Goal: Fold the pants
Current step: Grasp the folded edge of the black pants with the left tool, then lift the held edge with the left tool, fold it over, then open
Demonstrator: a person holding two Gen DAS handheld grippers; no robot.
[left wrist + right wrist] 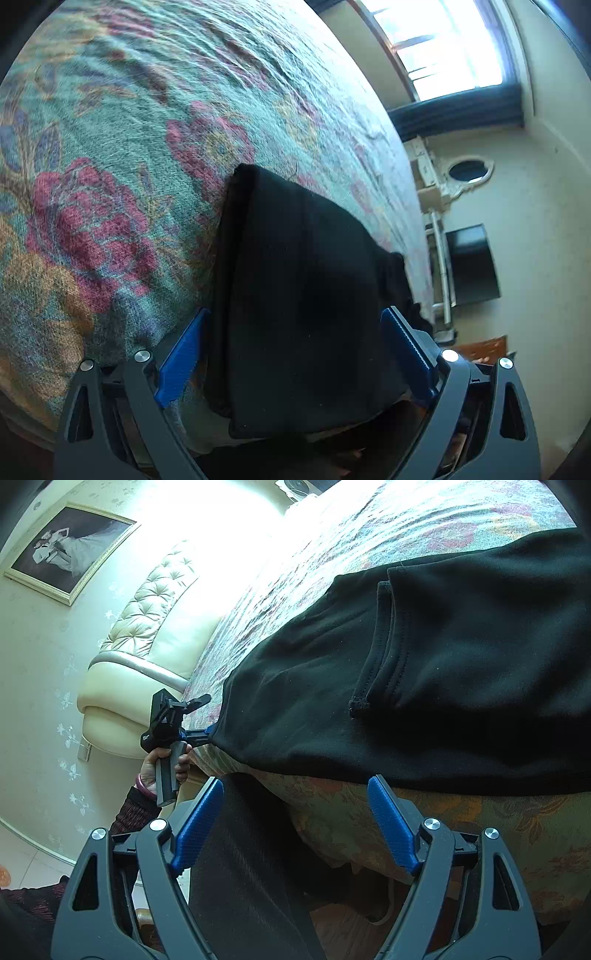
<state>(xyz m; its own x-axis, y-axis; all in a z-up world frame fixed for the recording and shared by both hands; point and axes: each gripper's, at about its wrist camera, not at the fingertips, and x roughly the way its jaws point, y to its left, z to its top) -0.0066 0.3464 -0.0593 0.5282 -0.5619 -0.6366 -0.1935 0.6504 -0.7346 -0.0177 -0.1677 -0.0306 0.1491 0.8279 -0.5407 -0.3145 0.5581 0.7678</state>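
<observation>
Floral bedspread covers the bed, and the black pants lie folded along its near edge, thick, soft and lint-flecked, with a stitched pocket edge showing. The left gripper straddles one end of the pants with fingers spread (in the right view it looks to meet the cloth's corner), while the right gripper hangs unclenched just short of that edge. One fold looks done; next comes a pinch on the cloth at each end, then carrying it across the bedspread.

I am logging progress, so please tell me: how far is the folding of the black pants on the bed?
Done: black pants seem folded lengthwise on the bedspread. In hand: open left claw straddles one end; right claw open, empty. Left: crosswise folds.
</observation>
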